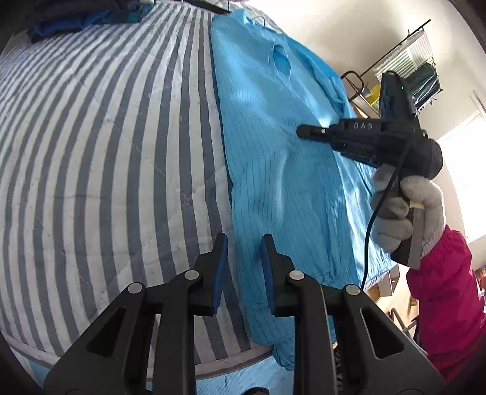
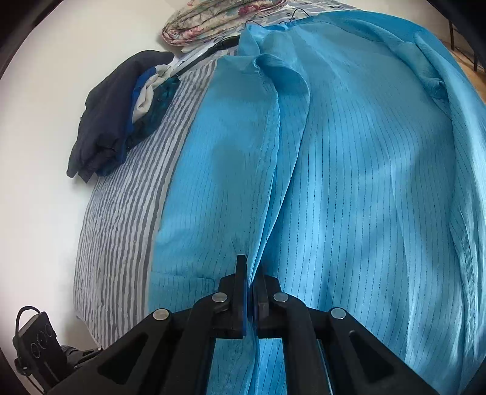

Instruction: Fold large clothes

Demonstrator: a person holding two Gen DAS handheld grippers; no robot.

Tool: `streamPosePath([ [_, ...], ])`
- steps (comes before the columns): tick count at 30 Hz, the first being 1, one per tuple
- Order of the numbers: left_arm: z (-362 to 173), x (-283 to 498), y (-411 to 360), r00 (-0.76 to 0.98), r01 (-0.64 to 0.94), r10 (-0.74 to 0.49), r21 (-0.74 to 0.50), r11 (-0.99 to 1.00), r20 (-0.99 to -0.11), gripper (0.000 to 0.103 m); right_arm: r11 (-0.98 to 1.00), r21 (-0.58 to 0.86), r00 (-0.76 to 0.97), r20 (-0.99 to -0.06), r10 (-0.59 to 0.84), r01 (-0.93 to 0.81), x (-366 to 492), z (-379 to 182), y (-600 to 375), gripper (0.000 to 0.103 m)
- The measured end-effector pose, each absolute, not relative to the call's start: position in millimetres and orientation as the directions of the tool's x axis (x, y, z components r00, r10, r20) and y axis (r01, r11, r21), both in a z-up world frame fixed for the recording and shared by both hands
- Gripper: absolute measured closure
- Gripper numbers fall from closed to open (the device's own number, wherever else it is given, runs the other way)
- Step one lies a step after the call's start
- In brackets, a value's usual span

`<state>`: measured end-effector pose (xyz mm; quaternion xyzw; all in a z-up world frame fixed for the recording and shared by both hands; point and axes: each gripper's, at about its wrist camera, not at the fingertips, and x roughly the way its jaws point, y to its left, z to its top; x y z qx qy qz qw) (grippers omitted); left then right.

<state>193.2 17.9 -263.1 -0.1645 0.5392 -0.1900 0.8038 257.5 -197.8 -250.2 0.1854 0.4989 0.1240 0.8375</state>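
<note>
A large bright blue pinstriped garment (image 1: 273,158) lies lengthwise on a grey and white striped bed cover (image 1: 106,136). My left gripper (image 1: 244,243) is open and empty, its jaws straddling the garment's near left edge just above the cloth. My right gripper (image 2: 251,273) is shut on a pinched ridge of the blue garment (image 2: 349,182) and lifts a fold of it. In the left wrist view the right gripper (image 1: 303,131) reaches in from the right over the garment's middle, held by a gloved hand (image 1: 407,209).
A pile of dark clothes (image 2: 115,121) lies at the far left of the bed by the wall. A folded floral quilt (image 2: 218,18) sits at the head. A metal rack (image 1: 410,60) stands beyond the bed. The bed's near edge (image 1: 212,364) is close below my left gripper.
</note>
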Motion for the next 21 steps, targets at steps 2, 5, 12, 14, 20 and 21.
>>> streamPosePath([
  [2,-270,194,16,0.332,0.113,-0.491,-0.483,0.868,-0.805,0.082,0.909,0.416,0.467,-0.799,0.378,-0.023,258,-254,-197,0.103],
  [5,-278,195,8,0.312,0.122,-0.493,-0.481,0.868,-0.812,0.082,0.917,0.398,0.475,-0.804,0.358,-0.019,257,-253,-198,0.101],
  [12,-255,196,29,0.391,0.09,-0.517,-0.528,0.845,-0.761,0.082,0.961,0.264,0.546,-0.796,0.262,-0.078,221,-215,-188,0.059],
  [14,-255,200,47,0.402,0.037,-0.544,-0.581,0.813,-0.737,0.082,0.945,0.316,0.543,-0.78,0.311,-0.087,202,-211,-192,0.05],
  [20,-270,228,65,0.341,-0.043,-0.62,-0.67,0.741,-0.707,0.082,0.857,0.511,0.468,-0.742,0.48,-0.068,140,-230,-207,0.044],
  [21,-275,234,64,0.324,-0.056,-0.633,-0.682,0.729,-0.703,0.082,0.843,0.535,0.454,-0.738,0.499,-0.057,131,-237,-208,0.044],
])
